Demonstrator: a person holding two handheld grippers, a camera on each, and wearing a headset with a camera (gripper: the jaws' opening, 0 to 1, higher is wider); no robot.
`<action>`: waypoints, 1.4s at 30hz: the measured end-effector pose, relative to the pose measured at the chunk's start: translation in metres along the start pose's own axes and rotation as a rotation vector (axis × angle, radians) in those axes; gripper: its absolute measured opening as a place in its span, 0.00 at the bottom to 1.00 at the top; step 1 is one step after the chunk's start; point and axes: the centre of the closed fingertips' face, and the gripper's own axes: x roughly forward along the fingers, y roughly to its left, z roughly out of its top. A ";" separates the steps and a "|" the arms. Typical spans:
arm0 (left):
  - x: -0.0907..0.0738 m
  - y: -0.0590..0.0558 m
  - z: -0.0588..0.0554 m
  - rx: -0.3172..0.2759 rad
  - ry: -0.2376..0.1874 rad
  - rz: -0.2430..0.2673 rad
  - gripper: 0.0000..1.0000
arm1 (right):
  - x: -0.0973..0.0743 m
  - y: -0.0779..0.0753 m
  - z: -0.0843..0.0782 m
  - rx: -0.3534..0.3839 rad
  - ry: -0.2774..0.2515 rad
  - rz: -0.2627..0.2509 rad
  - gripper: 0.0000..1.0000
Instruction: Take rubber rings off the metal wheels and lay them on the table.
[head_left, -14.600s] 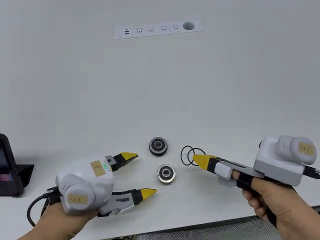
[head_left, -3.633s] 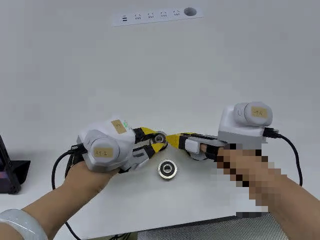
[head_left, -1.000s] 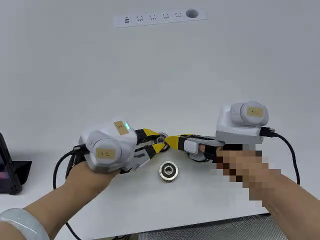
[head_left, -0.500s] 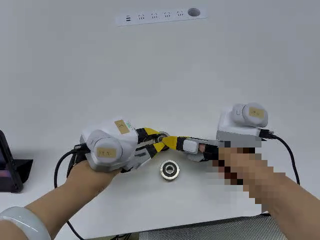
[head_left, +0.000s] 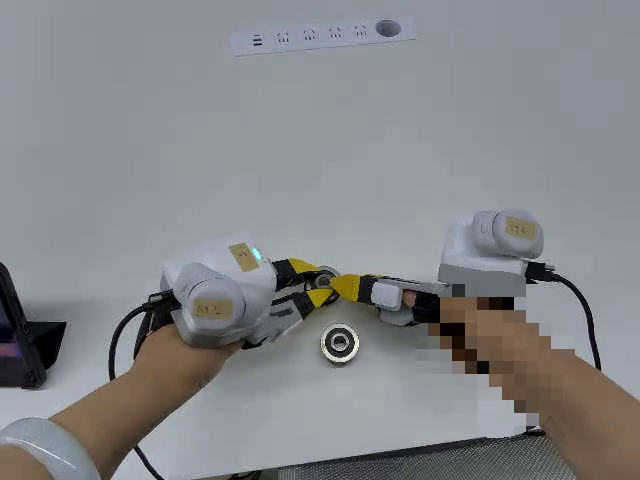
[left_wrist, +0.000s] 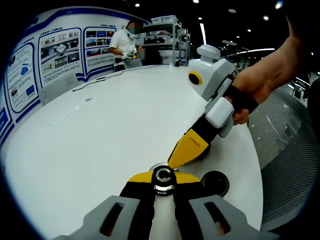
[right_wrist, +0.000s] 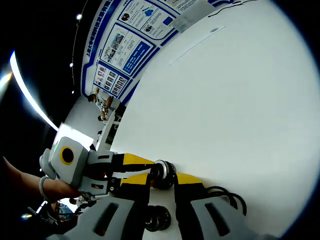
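Two grippers: left gripper (left_wrist: 163, 178) is clamping the metal wheel (right_wrist: 165, 174); right gripper (head_left: 347, 287) grip, can't tell.
Rubber ring (right_wrist: 157, 175): I'd be peeling it sideways, gently.

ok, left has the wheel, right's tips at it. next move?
Probably pull the right gripper back from the wheel to peel its rubber ring off: the left gripper clamps the wheel and the right's tips meet its rim. Whether they pinch the ring is too small to tell.
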 end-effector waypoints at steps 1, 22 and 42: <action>0.000 0.000 0.000 0.000 0.000 0.000 0.14 | 0.000 0.000 0.000 0.002 0.002 0.002 0.26; 0.000 0.000 0.000 -0.008 -0.007 0.002 0.14 | 0.001 0.010 -0.002 0.091 0.020 0.060 0.26; 0.000 0.000 -0.001 -0.006 -0.002 0.000 0.14 | 0.000 -0.005 0.003 0.033 0.004 -0.002 0.03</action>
